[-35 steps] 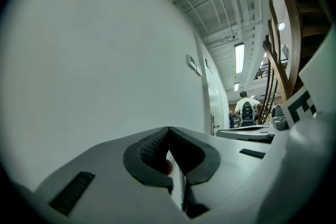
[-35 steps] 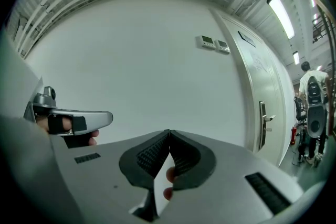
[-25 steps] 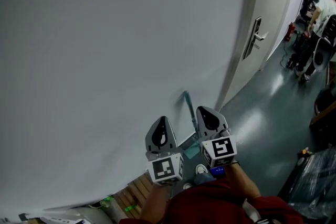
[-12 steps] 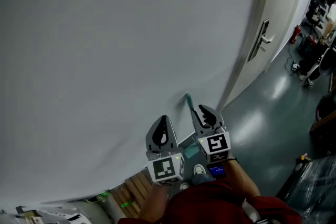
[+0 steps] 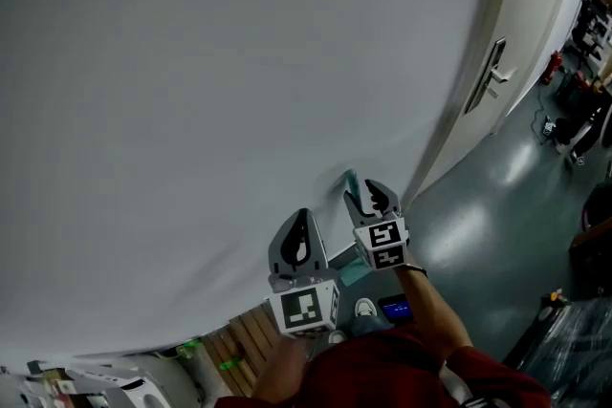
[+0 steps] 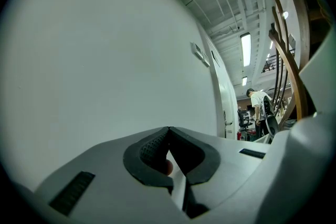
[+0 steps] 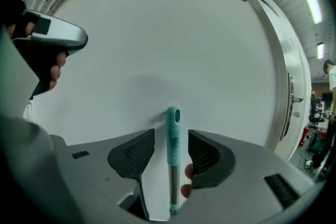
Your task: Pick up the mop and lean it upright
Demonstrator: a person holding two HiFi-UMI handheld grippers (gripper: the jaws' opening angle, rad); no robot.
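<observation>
The right gripper (image 7: 171, 139) has its jaws opening – the two dark ribbed pads (image 7: 137, 153) stand clear on either side of the mop's handle and neither presses on it. Between them rises the mop (image 7: 172, 131), a slim pole with a teal plastic grip at the top and a bare metal shaft below. It stands close to upright, and its tip appears to lean on the plain white wall (image 7: 157, 34) behind it. A fingertip shows just beside the shaft, under the right-hand pad.

The left gripper (image 6: 169, 129) has its jaws together, tip to tip, with nothing between them – it points up along the same wall, well off the mop.

In the head view the two grippers sit side by side, the right one at the handle's top. Lower down between them shows a teal patch (image 5: 350, 273), perhaps the mop's head.

Further right a white door (image 5: 521, 33) with a metal lever handle (image 5: 493, 74) stands in the wall. Grey-green glossy floor (image 5: 478, 234) spreads beyond it.
</observation>
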